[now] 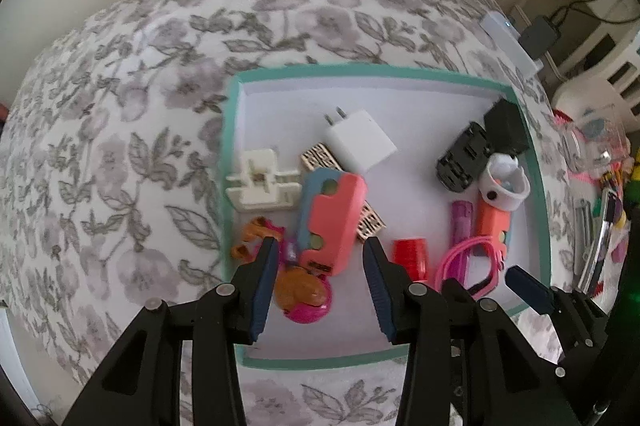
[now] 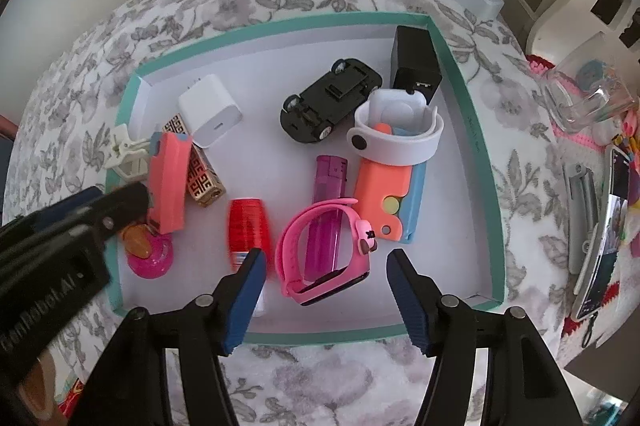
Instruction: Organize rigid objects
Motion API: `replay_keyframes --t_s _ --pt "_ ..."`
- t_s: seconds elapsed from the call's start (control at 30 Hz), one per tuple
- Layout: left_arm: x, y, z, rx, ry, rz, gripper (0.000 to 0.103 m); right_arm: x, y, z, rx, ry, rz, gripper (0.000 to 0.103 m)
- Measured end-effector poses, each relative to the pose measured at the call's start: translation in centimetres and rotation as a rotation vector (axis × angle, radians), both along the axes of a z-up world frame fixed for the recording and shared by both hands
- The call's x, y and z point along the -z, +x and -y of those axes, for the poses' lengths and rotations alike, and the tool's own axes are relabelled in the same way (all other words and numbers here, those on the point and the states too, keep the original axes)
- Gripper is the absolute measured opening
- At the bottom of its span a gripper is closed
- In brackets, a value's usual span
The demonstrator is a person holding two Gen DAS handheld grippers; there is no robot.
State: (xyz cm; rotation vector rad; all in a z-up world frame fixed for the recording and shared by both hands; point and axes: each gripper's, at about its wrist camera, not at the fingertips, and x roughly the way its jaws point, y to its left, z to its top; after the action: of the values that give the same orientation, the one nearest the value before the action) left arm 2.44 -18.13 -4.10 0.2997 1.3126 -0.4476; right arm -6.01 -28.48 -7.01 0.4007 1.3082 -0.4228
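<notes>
Above the teal-rimmed tray (image 2: 476, 129) on the flowered bed, both grippers' jaws stand spread, pinching nothing — left gripper (image 1: 320, 258) straddling the coral case (image 1: 330, 222), right gripper (image 2: 325, 266) the pink watch (image 2: 324, 250), apparently to gather everything inside.

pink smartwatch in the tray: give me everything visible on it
The pink smartwatch is a rubbery-looking band closed into a loop, with a dark screen face at its near side and a small cartoon charm on the strap. It stands on edge on the floor of the teal-rimmed tray, its loop lying over the purple lighter. The right gripper hovers above it, jaws open, not touching.
</notes>
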Motion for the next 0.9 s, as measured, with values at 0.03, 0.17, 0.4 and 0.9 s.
replay_keyframes --t_s 0.03,0.17,0.4,0.9 --pt "-0.2 0.2 -0.2 -0.010 0.003 0.010 0.045 -0.1 0.0 0.0 0.001 -0.001 0.003 0.067" --pt "-0.9 1.0 -1.7 -0.061 0.019 0.051 0.063 -0.6 -0.3 0.0 0.007 -0.011 0.022 0.071" --pt "-0.8 2.1 -4.5 -0.131 0.066 0.088 0.079 -0.8 -0.5 -0.2 0.019 -0.011 0.040 0.084" --pt "-1.0 2.4 -8.9 -0.202 0.105 0.133 0.094 -1.7 -0.3 -1.8 0.005 -0.028 0.079 0.101"
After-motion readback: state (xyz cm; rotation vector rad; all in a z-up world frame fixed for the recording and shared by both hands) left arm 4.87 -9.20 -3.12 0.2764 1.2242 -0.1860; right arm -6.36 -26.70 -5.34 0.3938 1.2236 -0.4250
